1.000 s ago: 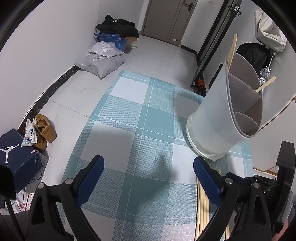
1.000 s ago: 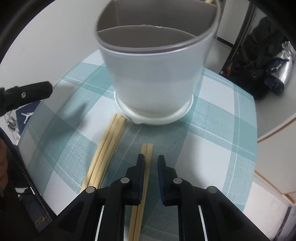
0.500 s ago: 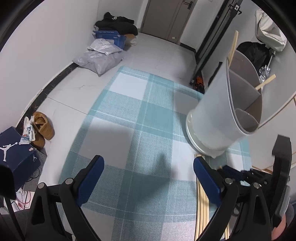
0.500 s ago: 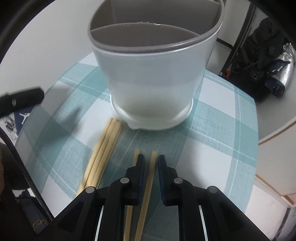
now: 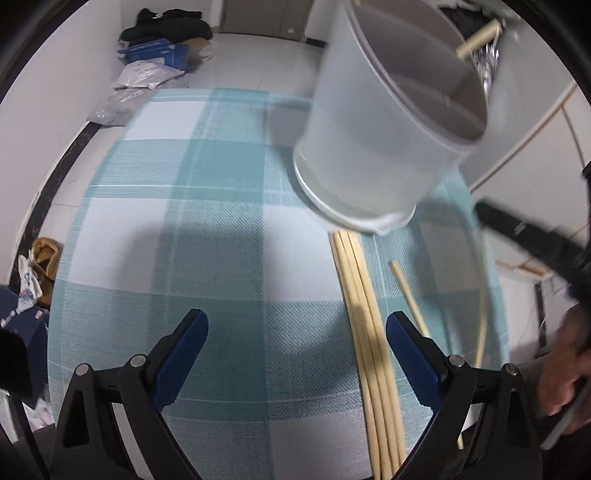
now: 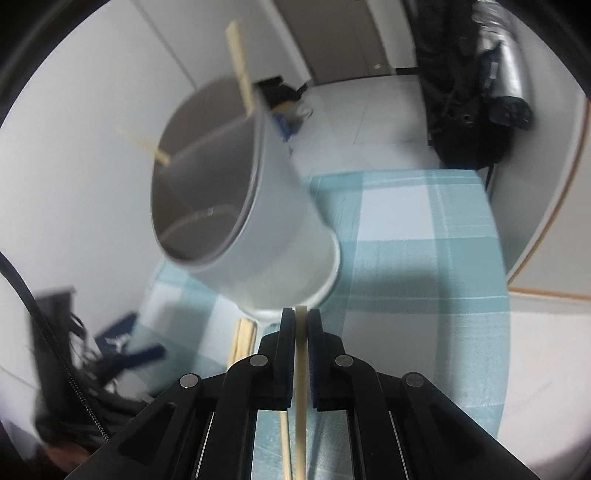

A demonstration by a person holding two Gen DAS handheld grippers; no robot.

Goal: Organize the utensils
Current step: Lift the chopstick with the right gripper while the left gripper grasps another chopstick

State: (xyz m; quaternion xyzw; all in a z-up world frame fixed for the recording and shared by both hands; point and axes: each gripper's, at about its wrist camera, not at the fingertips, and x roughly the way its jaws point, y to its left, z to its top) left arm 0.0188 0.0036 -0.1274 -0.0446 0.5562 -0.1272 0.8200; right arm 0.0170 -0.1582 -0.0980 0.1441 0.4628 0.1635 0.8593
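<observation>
Chopstick (image 6: 301, 369), pale wood, pinched in right gripper (image 6: 301, 321) w/ jaws just closed on it.
Left gripper (image 5: 297, 339) wide, empty, over checked teal cloth (image 5: 207, 206); smooth white plastic holder (image 5: 373, 147) nearby.

Holder (image 5: 373, 147) blocks right (left open)

A teal-and-white checked cloth (image 5: 229, 206) is spread over the surface. On the tiled floor (image 5: 258, 55) by the white wall, black clothing (image 5: 166, 27) is heaped above a blue box (image 5: 155, 55) and grey plastic bags (image 5: 140, 79). Tan shoes (image 5: 46, 254) are seen at left. A dark bag (image 6: 469, 92) is leaned beyond the cloth
</observation>
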